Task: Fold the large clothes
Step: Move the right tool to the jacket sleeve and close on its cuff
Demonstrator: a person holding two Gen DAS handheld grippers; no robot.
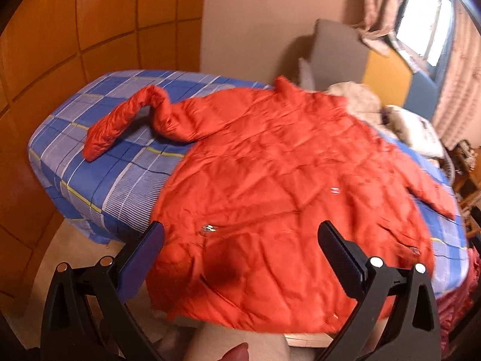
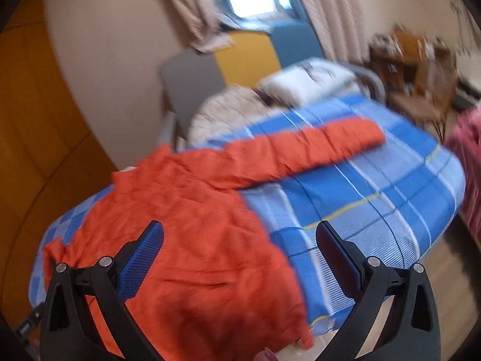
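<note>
While your left gripper (image 1: 240, 240) hovers with fingers spread wide and empty above the hem, the orange jacket (image 1: 270, 180) lies flat and unfolded on the plaid bed (image 1: 105, 180). From the right wrist, your right gripper (image 2: 240, 240) gapes empty too, one sleeve (image 2: 315, 147) stretched out; folding seems unstarted.

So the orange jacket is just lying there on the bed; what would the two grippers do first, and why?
Probably the left gripper drops to pinch the bent sleeve and bring it across the jacket. Both grippers hang open and empty above it, and both sleeves lie spread on the blue checked sheet.
</note>
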